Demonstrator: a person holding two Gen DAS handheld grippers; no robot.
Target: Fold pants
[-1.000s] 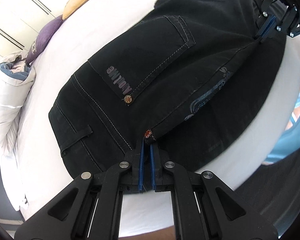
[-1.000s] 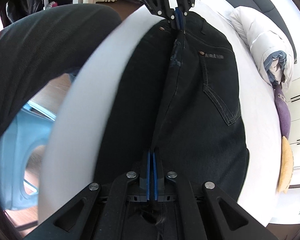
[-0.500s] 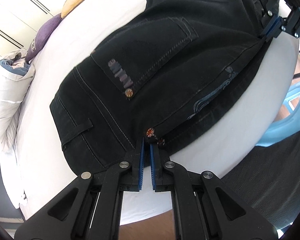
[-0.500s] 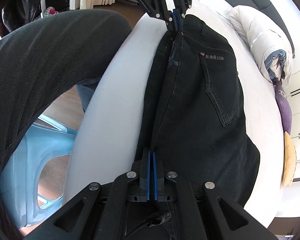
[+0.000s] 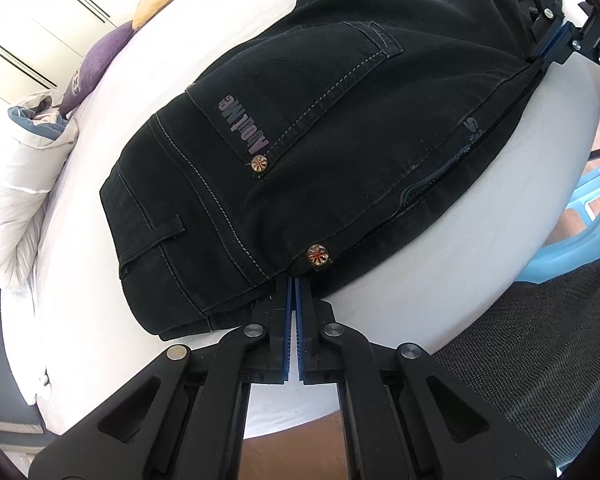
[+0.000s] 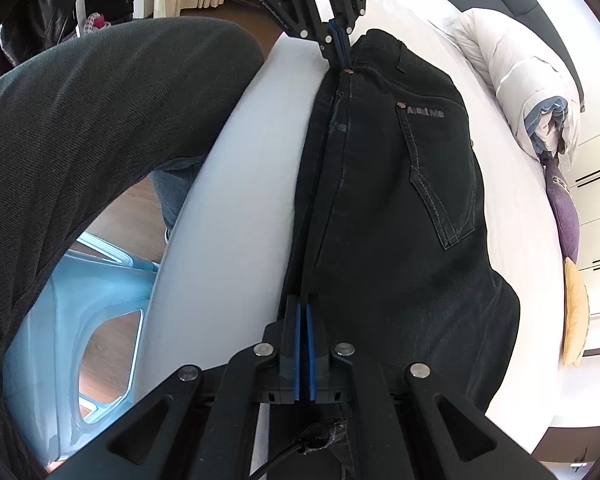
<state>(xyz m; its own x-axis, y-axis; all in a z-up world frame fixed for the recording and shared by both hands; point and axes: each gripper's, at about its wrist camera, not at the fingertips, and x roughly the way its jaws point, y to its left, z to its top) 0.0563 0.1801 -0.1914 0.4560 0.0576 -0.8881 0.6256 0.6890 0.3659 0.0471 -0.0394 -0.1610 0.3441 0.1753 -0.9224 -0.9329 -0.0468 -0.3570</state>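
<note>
within a second the black pants [image 5: 340, 128] settled flat near the bed [image 5: 148, 80] edge (halves stacked); left gripper [image 5: 292, 280] and right gripper [image 6: 303, 312] remained clamped on the fold.

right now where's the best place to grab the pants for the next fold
Along the near folded edge, from the bed's open side. The pants lie flat, halved lengthwise. Left gripper is shut on the waist corner, right gripper on the same edge farther along.
</note>
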